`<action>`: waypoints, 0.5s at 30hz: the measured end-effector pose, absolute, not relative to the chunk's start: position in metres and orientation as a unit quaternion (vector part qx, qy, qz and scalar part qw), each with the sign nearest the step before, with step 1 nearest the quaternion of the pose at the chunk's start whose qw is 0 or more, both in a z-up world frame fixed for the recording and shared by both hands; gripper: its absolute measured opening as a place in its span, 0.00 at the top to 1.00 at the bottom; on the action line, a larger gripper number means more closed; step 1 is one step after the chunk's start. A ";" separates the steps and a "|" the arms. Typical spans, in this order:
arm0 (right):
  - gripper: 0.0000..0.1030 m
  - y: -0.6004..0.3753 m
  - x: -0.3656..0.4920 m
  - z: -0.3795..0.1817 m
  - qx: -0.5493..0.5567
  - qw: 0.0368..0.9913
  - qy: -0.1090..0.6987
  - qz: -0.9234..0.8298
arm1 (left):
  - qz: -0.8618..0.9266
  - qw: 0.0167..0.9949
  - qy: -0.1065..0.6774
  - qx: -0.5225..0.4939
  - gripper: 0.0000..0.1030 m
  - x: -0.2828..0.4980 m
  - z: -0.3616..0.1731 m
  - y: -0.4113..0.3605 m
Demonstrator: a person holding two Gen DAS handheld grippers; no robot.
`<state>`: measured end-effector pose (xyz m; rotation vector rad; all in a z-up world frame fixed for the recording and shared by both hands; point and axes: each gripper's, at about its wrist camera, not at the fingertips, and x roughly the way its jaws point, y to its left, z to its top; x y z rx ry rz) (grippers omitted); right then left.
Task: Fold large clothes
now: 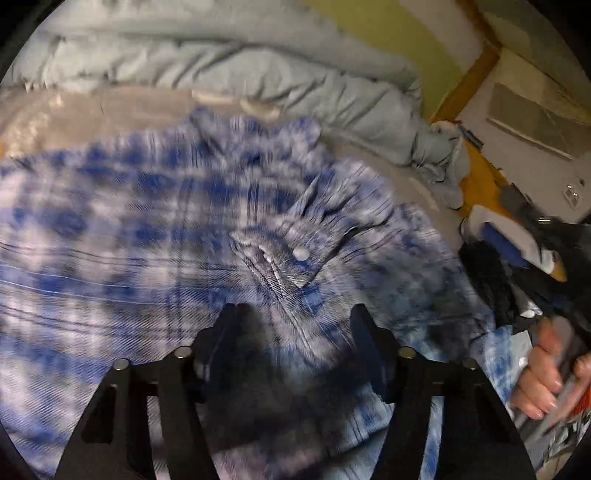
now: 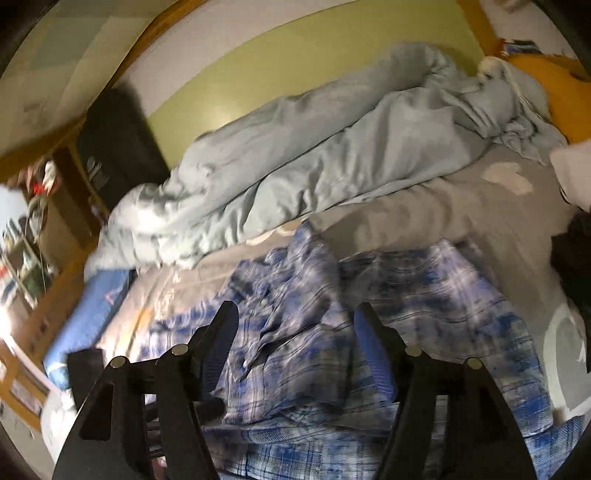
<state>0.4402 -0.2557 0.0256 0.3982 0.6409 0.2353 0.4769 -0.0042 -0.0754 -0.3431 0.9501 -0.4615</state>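
Both tongs, left (image 1: 295, 325) and right (image 2: 295, 321), stood open over the shirt (image 2: 424, 295): soft, light, limp flannel, best pinched at a hem or cuff (image 1: 291, 258).

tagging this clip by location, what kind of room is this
Most likely a bedroom. A blue plaid shirt lies spread on a bed's grey sheet, a rumpled light blue duvet is bunched along the far side, and a wooden bed frame runs against the wall.

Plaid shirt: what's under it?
The plaid shirt lies on the grey bed sheet, bare beyond its edges. Anything beneath the cloth itself is covered.
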 end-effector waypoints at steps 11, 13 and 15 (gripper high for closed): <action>0.38 -0.267 0.444 0.019 0.187 0.924 0.324 0.079 | -0.177 0.913 0.354 -0.099 0.97 0.458 -0.045 0.000; 0.38 -0.266 0.446 0.017 0.172 0.926 0.330 0.062 | -0.145 0.939 0.301 -0.079 0.98 0.445 -0.021 0.014; 0.38 -0.266 0.446 0.016 0.165 0.927 0.332 0.050 | -0.095 0.959 0.262 -0.057 0.98 0.436 0.000 0.035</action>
